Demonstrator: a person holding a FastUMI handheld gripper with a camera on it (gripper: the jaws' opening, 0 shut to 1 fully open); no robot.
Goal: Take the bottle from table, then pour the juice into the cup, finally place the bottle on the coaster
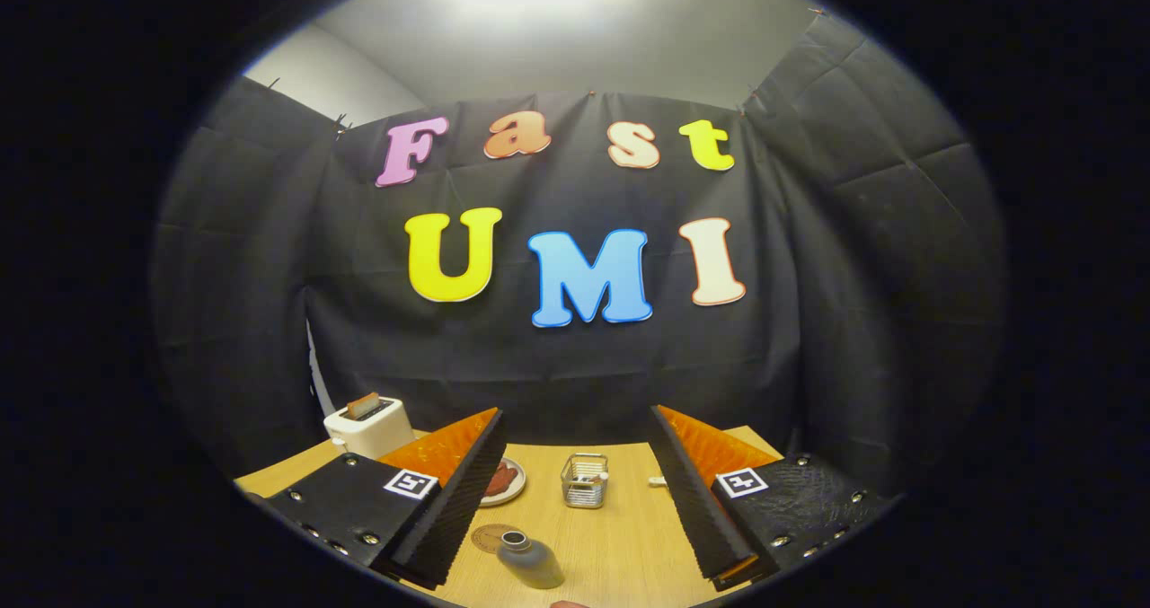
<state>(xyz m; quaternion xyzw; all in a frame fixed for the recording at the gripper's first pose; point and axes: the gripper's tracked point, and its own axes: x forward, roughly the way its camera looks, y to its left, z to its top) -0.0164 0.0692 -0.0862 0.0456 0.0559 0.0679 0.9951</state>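
Near the front edge of the bench [620, 536], betw. the two fingers and a bit toward the left one, stands the bottle [530, 560]: grey, upright, cap on top, long axis roughly vertical w/ a slight lean from the lens. The hand-held gripper [575, 523] is spread wide, holding nothing, neither finger touching the bottle. Just beside the bottle, on its far-left side, lies the round coaster [495, 537], partly behind the left finger. Farther back toward mid-bench sits a small wire basket [584, 480]; a plate [505, 482] w/ red food is left of it; a toaster [367, 424] is at the back-left corner. Cup not made out. Judgement: next move is straight fwd and down, nudged left to centre the bottle, then close across its body.
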